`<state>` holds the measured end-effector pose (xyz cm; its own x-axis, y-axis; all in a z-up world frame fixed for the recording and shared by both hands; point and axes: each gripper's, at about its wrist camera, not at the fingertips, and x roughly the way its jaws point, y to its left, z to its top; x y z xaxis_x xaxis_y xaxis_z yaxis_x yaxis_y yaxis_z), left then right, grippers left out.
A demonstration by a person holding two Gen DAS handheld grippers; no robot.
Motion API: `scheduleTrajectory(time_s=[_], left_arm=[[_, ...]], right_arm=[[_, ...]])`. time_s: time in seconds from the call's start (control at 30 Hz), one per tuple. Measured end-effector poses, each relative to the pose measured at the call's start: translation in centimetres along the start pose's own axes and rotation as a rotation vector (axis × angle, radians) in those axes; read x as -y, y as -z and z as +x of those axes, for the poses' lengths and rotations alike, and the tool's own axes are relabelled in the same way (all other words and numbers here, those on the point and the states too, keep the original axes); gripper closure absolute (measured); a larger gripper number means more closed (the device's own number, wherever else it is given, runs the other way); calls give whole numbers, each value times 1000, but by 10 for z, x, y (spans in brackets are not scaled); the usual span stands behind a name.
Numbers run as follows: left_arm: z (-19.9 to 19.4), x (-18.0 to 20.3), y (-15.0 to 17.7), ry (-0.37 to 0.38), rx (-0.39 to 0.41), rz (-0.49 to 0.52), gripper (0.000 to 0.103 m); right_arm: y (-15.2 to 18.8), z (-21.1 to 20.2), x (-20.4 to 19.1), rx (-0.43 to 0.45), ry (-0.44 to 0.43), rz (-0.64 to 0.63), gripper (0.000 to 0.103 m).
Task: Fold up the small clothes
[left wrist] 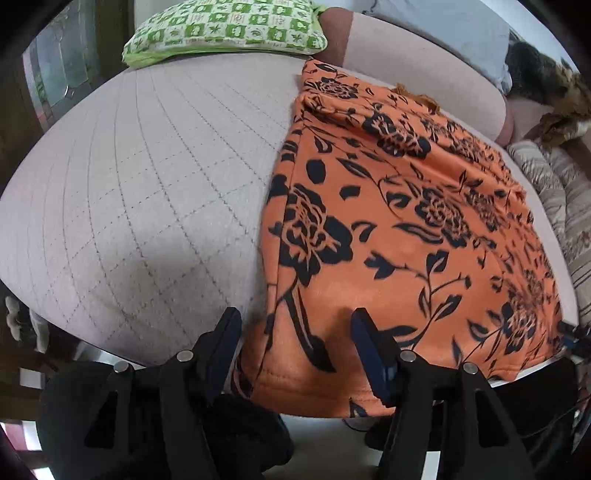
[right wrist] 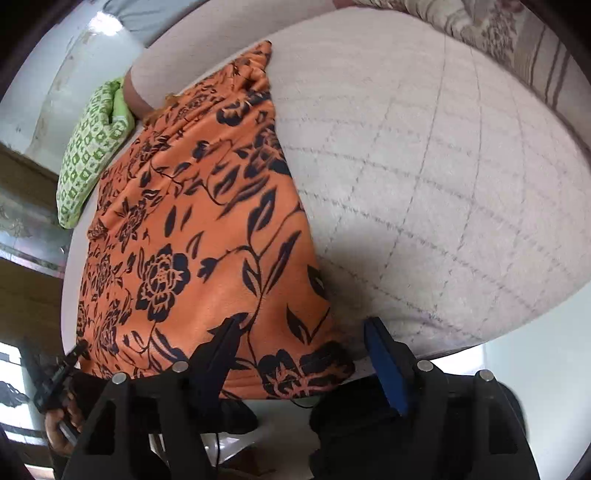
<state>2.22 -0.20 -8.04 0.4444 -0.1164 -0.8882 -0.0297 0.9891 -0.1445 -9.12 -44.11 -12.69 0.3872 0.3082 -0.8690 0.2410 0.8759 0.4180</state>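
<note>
An orange garment with a black flower print [left wrist: 402, 221] lies spread flat on a pale quilted bed [left wrist: 129, 184], its hem at the near edge. My left gripper [left wrist: 295, 321] is open, its fingers straddling the garment's near left corner. In the right wrist view the same garment [right wrist: 192, 236] lies left of centre. My right gripper [right wrist: 301, 328] is open, its fingers straddling the garment's near right corner. The left gripper shows at the far left of the right wrist view [right wrist: 70, 358], by the hem. Neither gripper holds cloth.
A green and white patterned pillow [left wrist: 225, 29] lies at the far end of the bed. A striped beige blanket [left wrist: 554, 184] and a dark furry item [left wrist: 546, 77] lie at the right. The bed's near edge drops to a white floor [left wrist: 317, 428].
</note>
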Motion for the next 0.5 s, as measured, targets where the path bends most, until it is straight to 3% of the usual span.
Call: scheduleTrajectory(time_s=[0.03, 0.07, 0.1, 0.2, 0.37, 0.43, 0.5], left_arm=[[0, 2, 1, -22, -1, 12, 70], [-1, 3, 1, -22, -5, 22, 90], [-1, 4, 1, 10, -12, 25, 96], [-13, 0, -2, 49, 0, -12, 97], [-70, -10, -9, 141, 119, -67, 97], [-64, -16, -9, 152, 98, -93, 96], [-40, -21, -6, 111, 46, -106, 94]], right_arm=[[2, 0, -3, -6, 6, -13, 44], [3, 1, -5, -21, 17, -16, 79], [3, 2, -4, -28, -5, -1, 89], [6, -6, -6, -9, -56, 42, 92], [-1, -72, -11, 153, -173, 77, 92], [-6, -75, -6, 169, -155, 74, 92], [-7, -59, 1, 134, -145, 84, 87]])
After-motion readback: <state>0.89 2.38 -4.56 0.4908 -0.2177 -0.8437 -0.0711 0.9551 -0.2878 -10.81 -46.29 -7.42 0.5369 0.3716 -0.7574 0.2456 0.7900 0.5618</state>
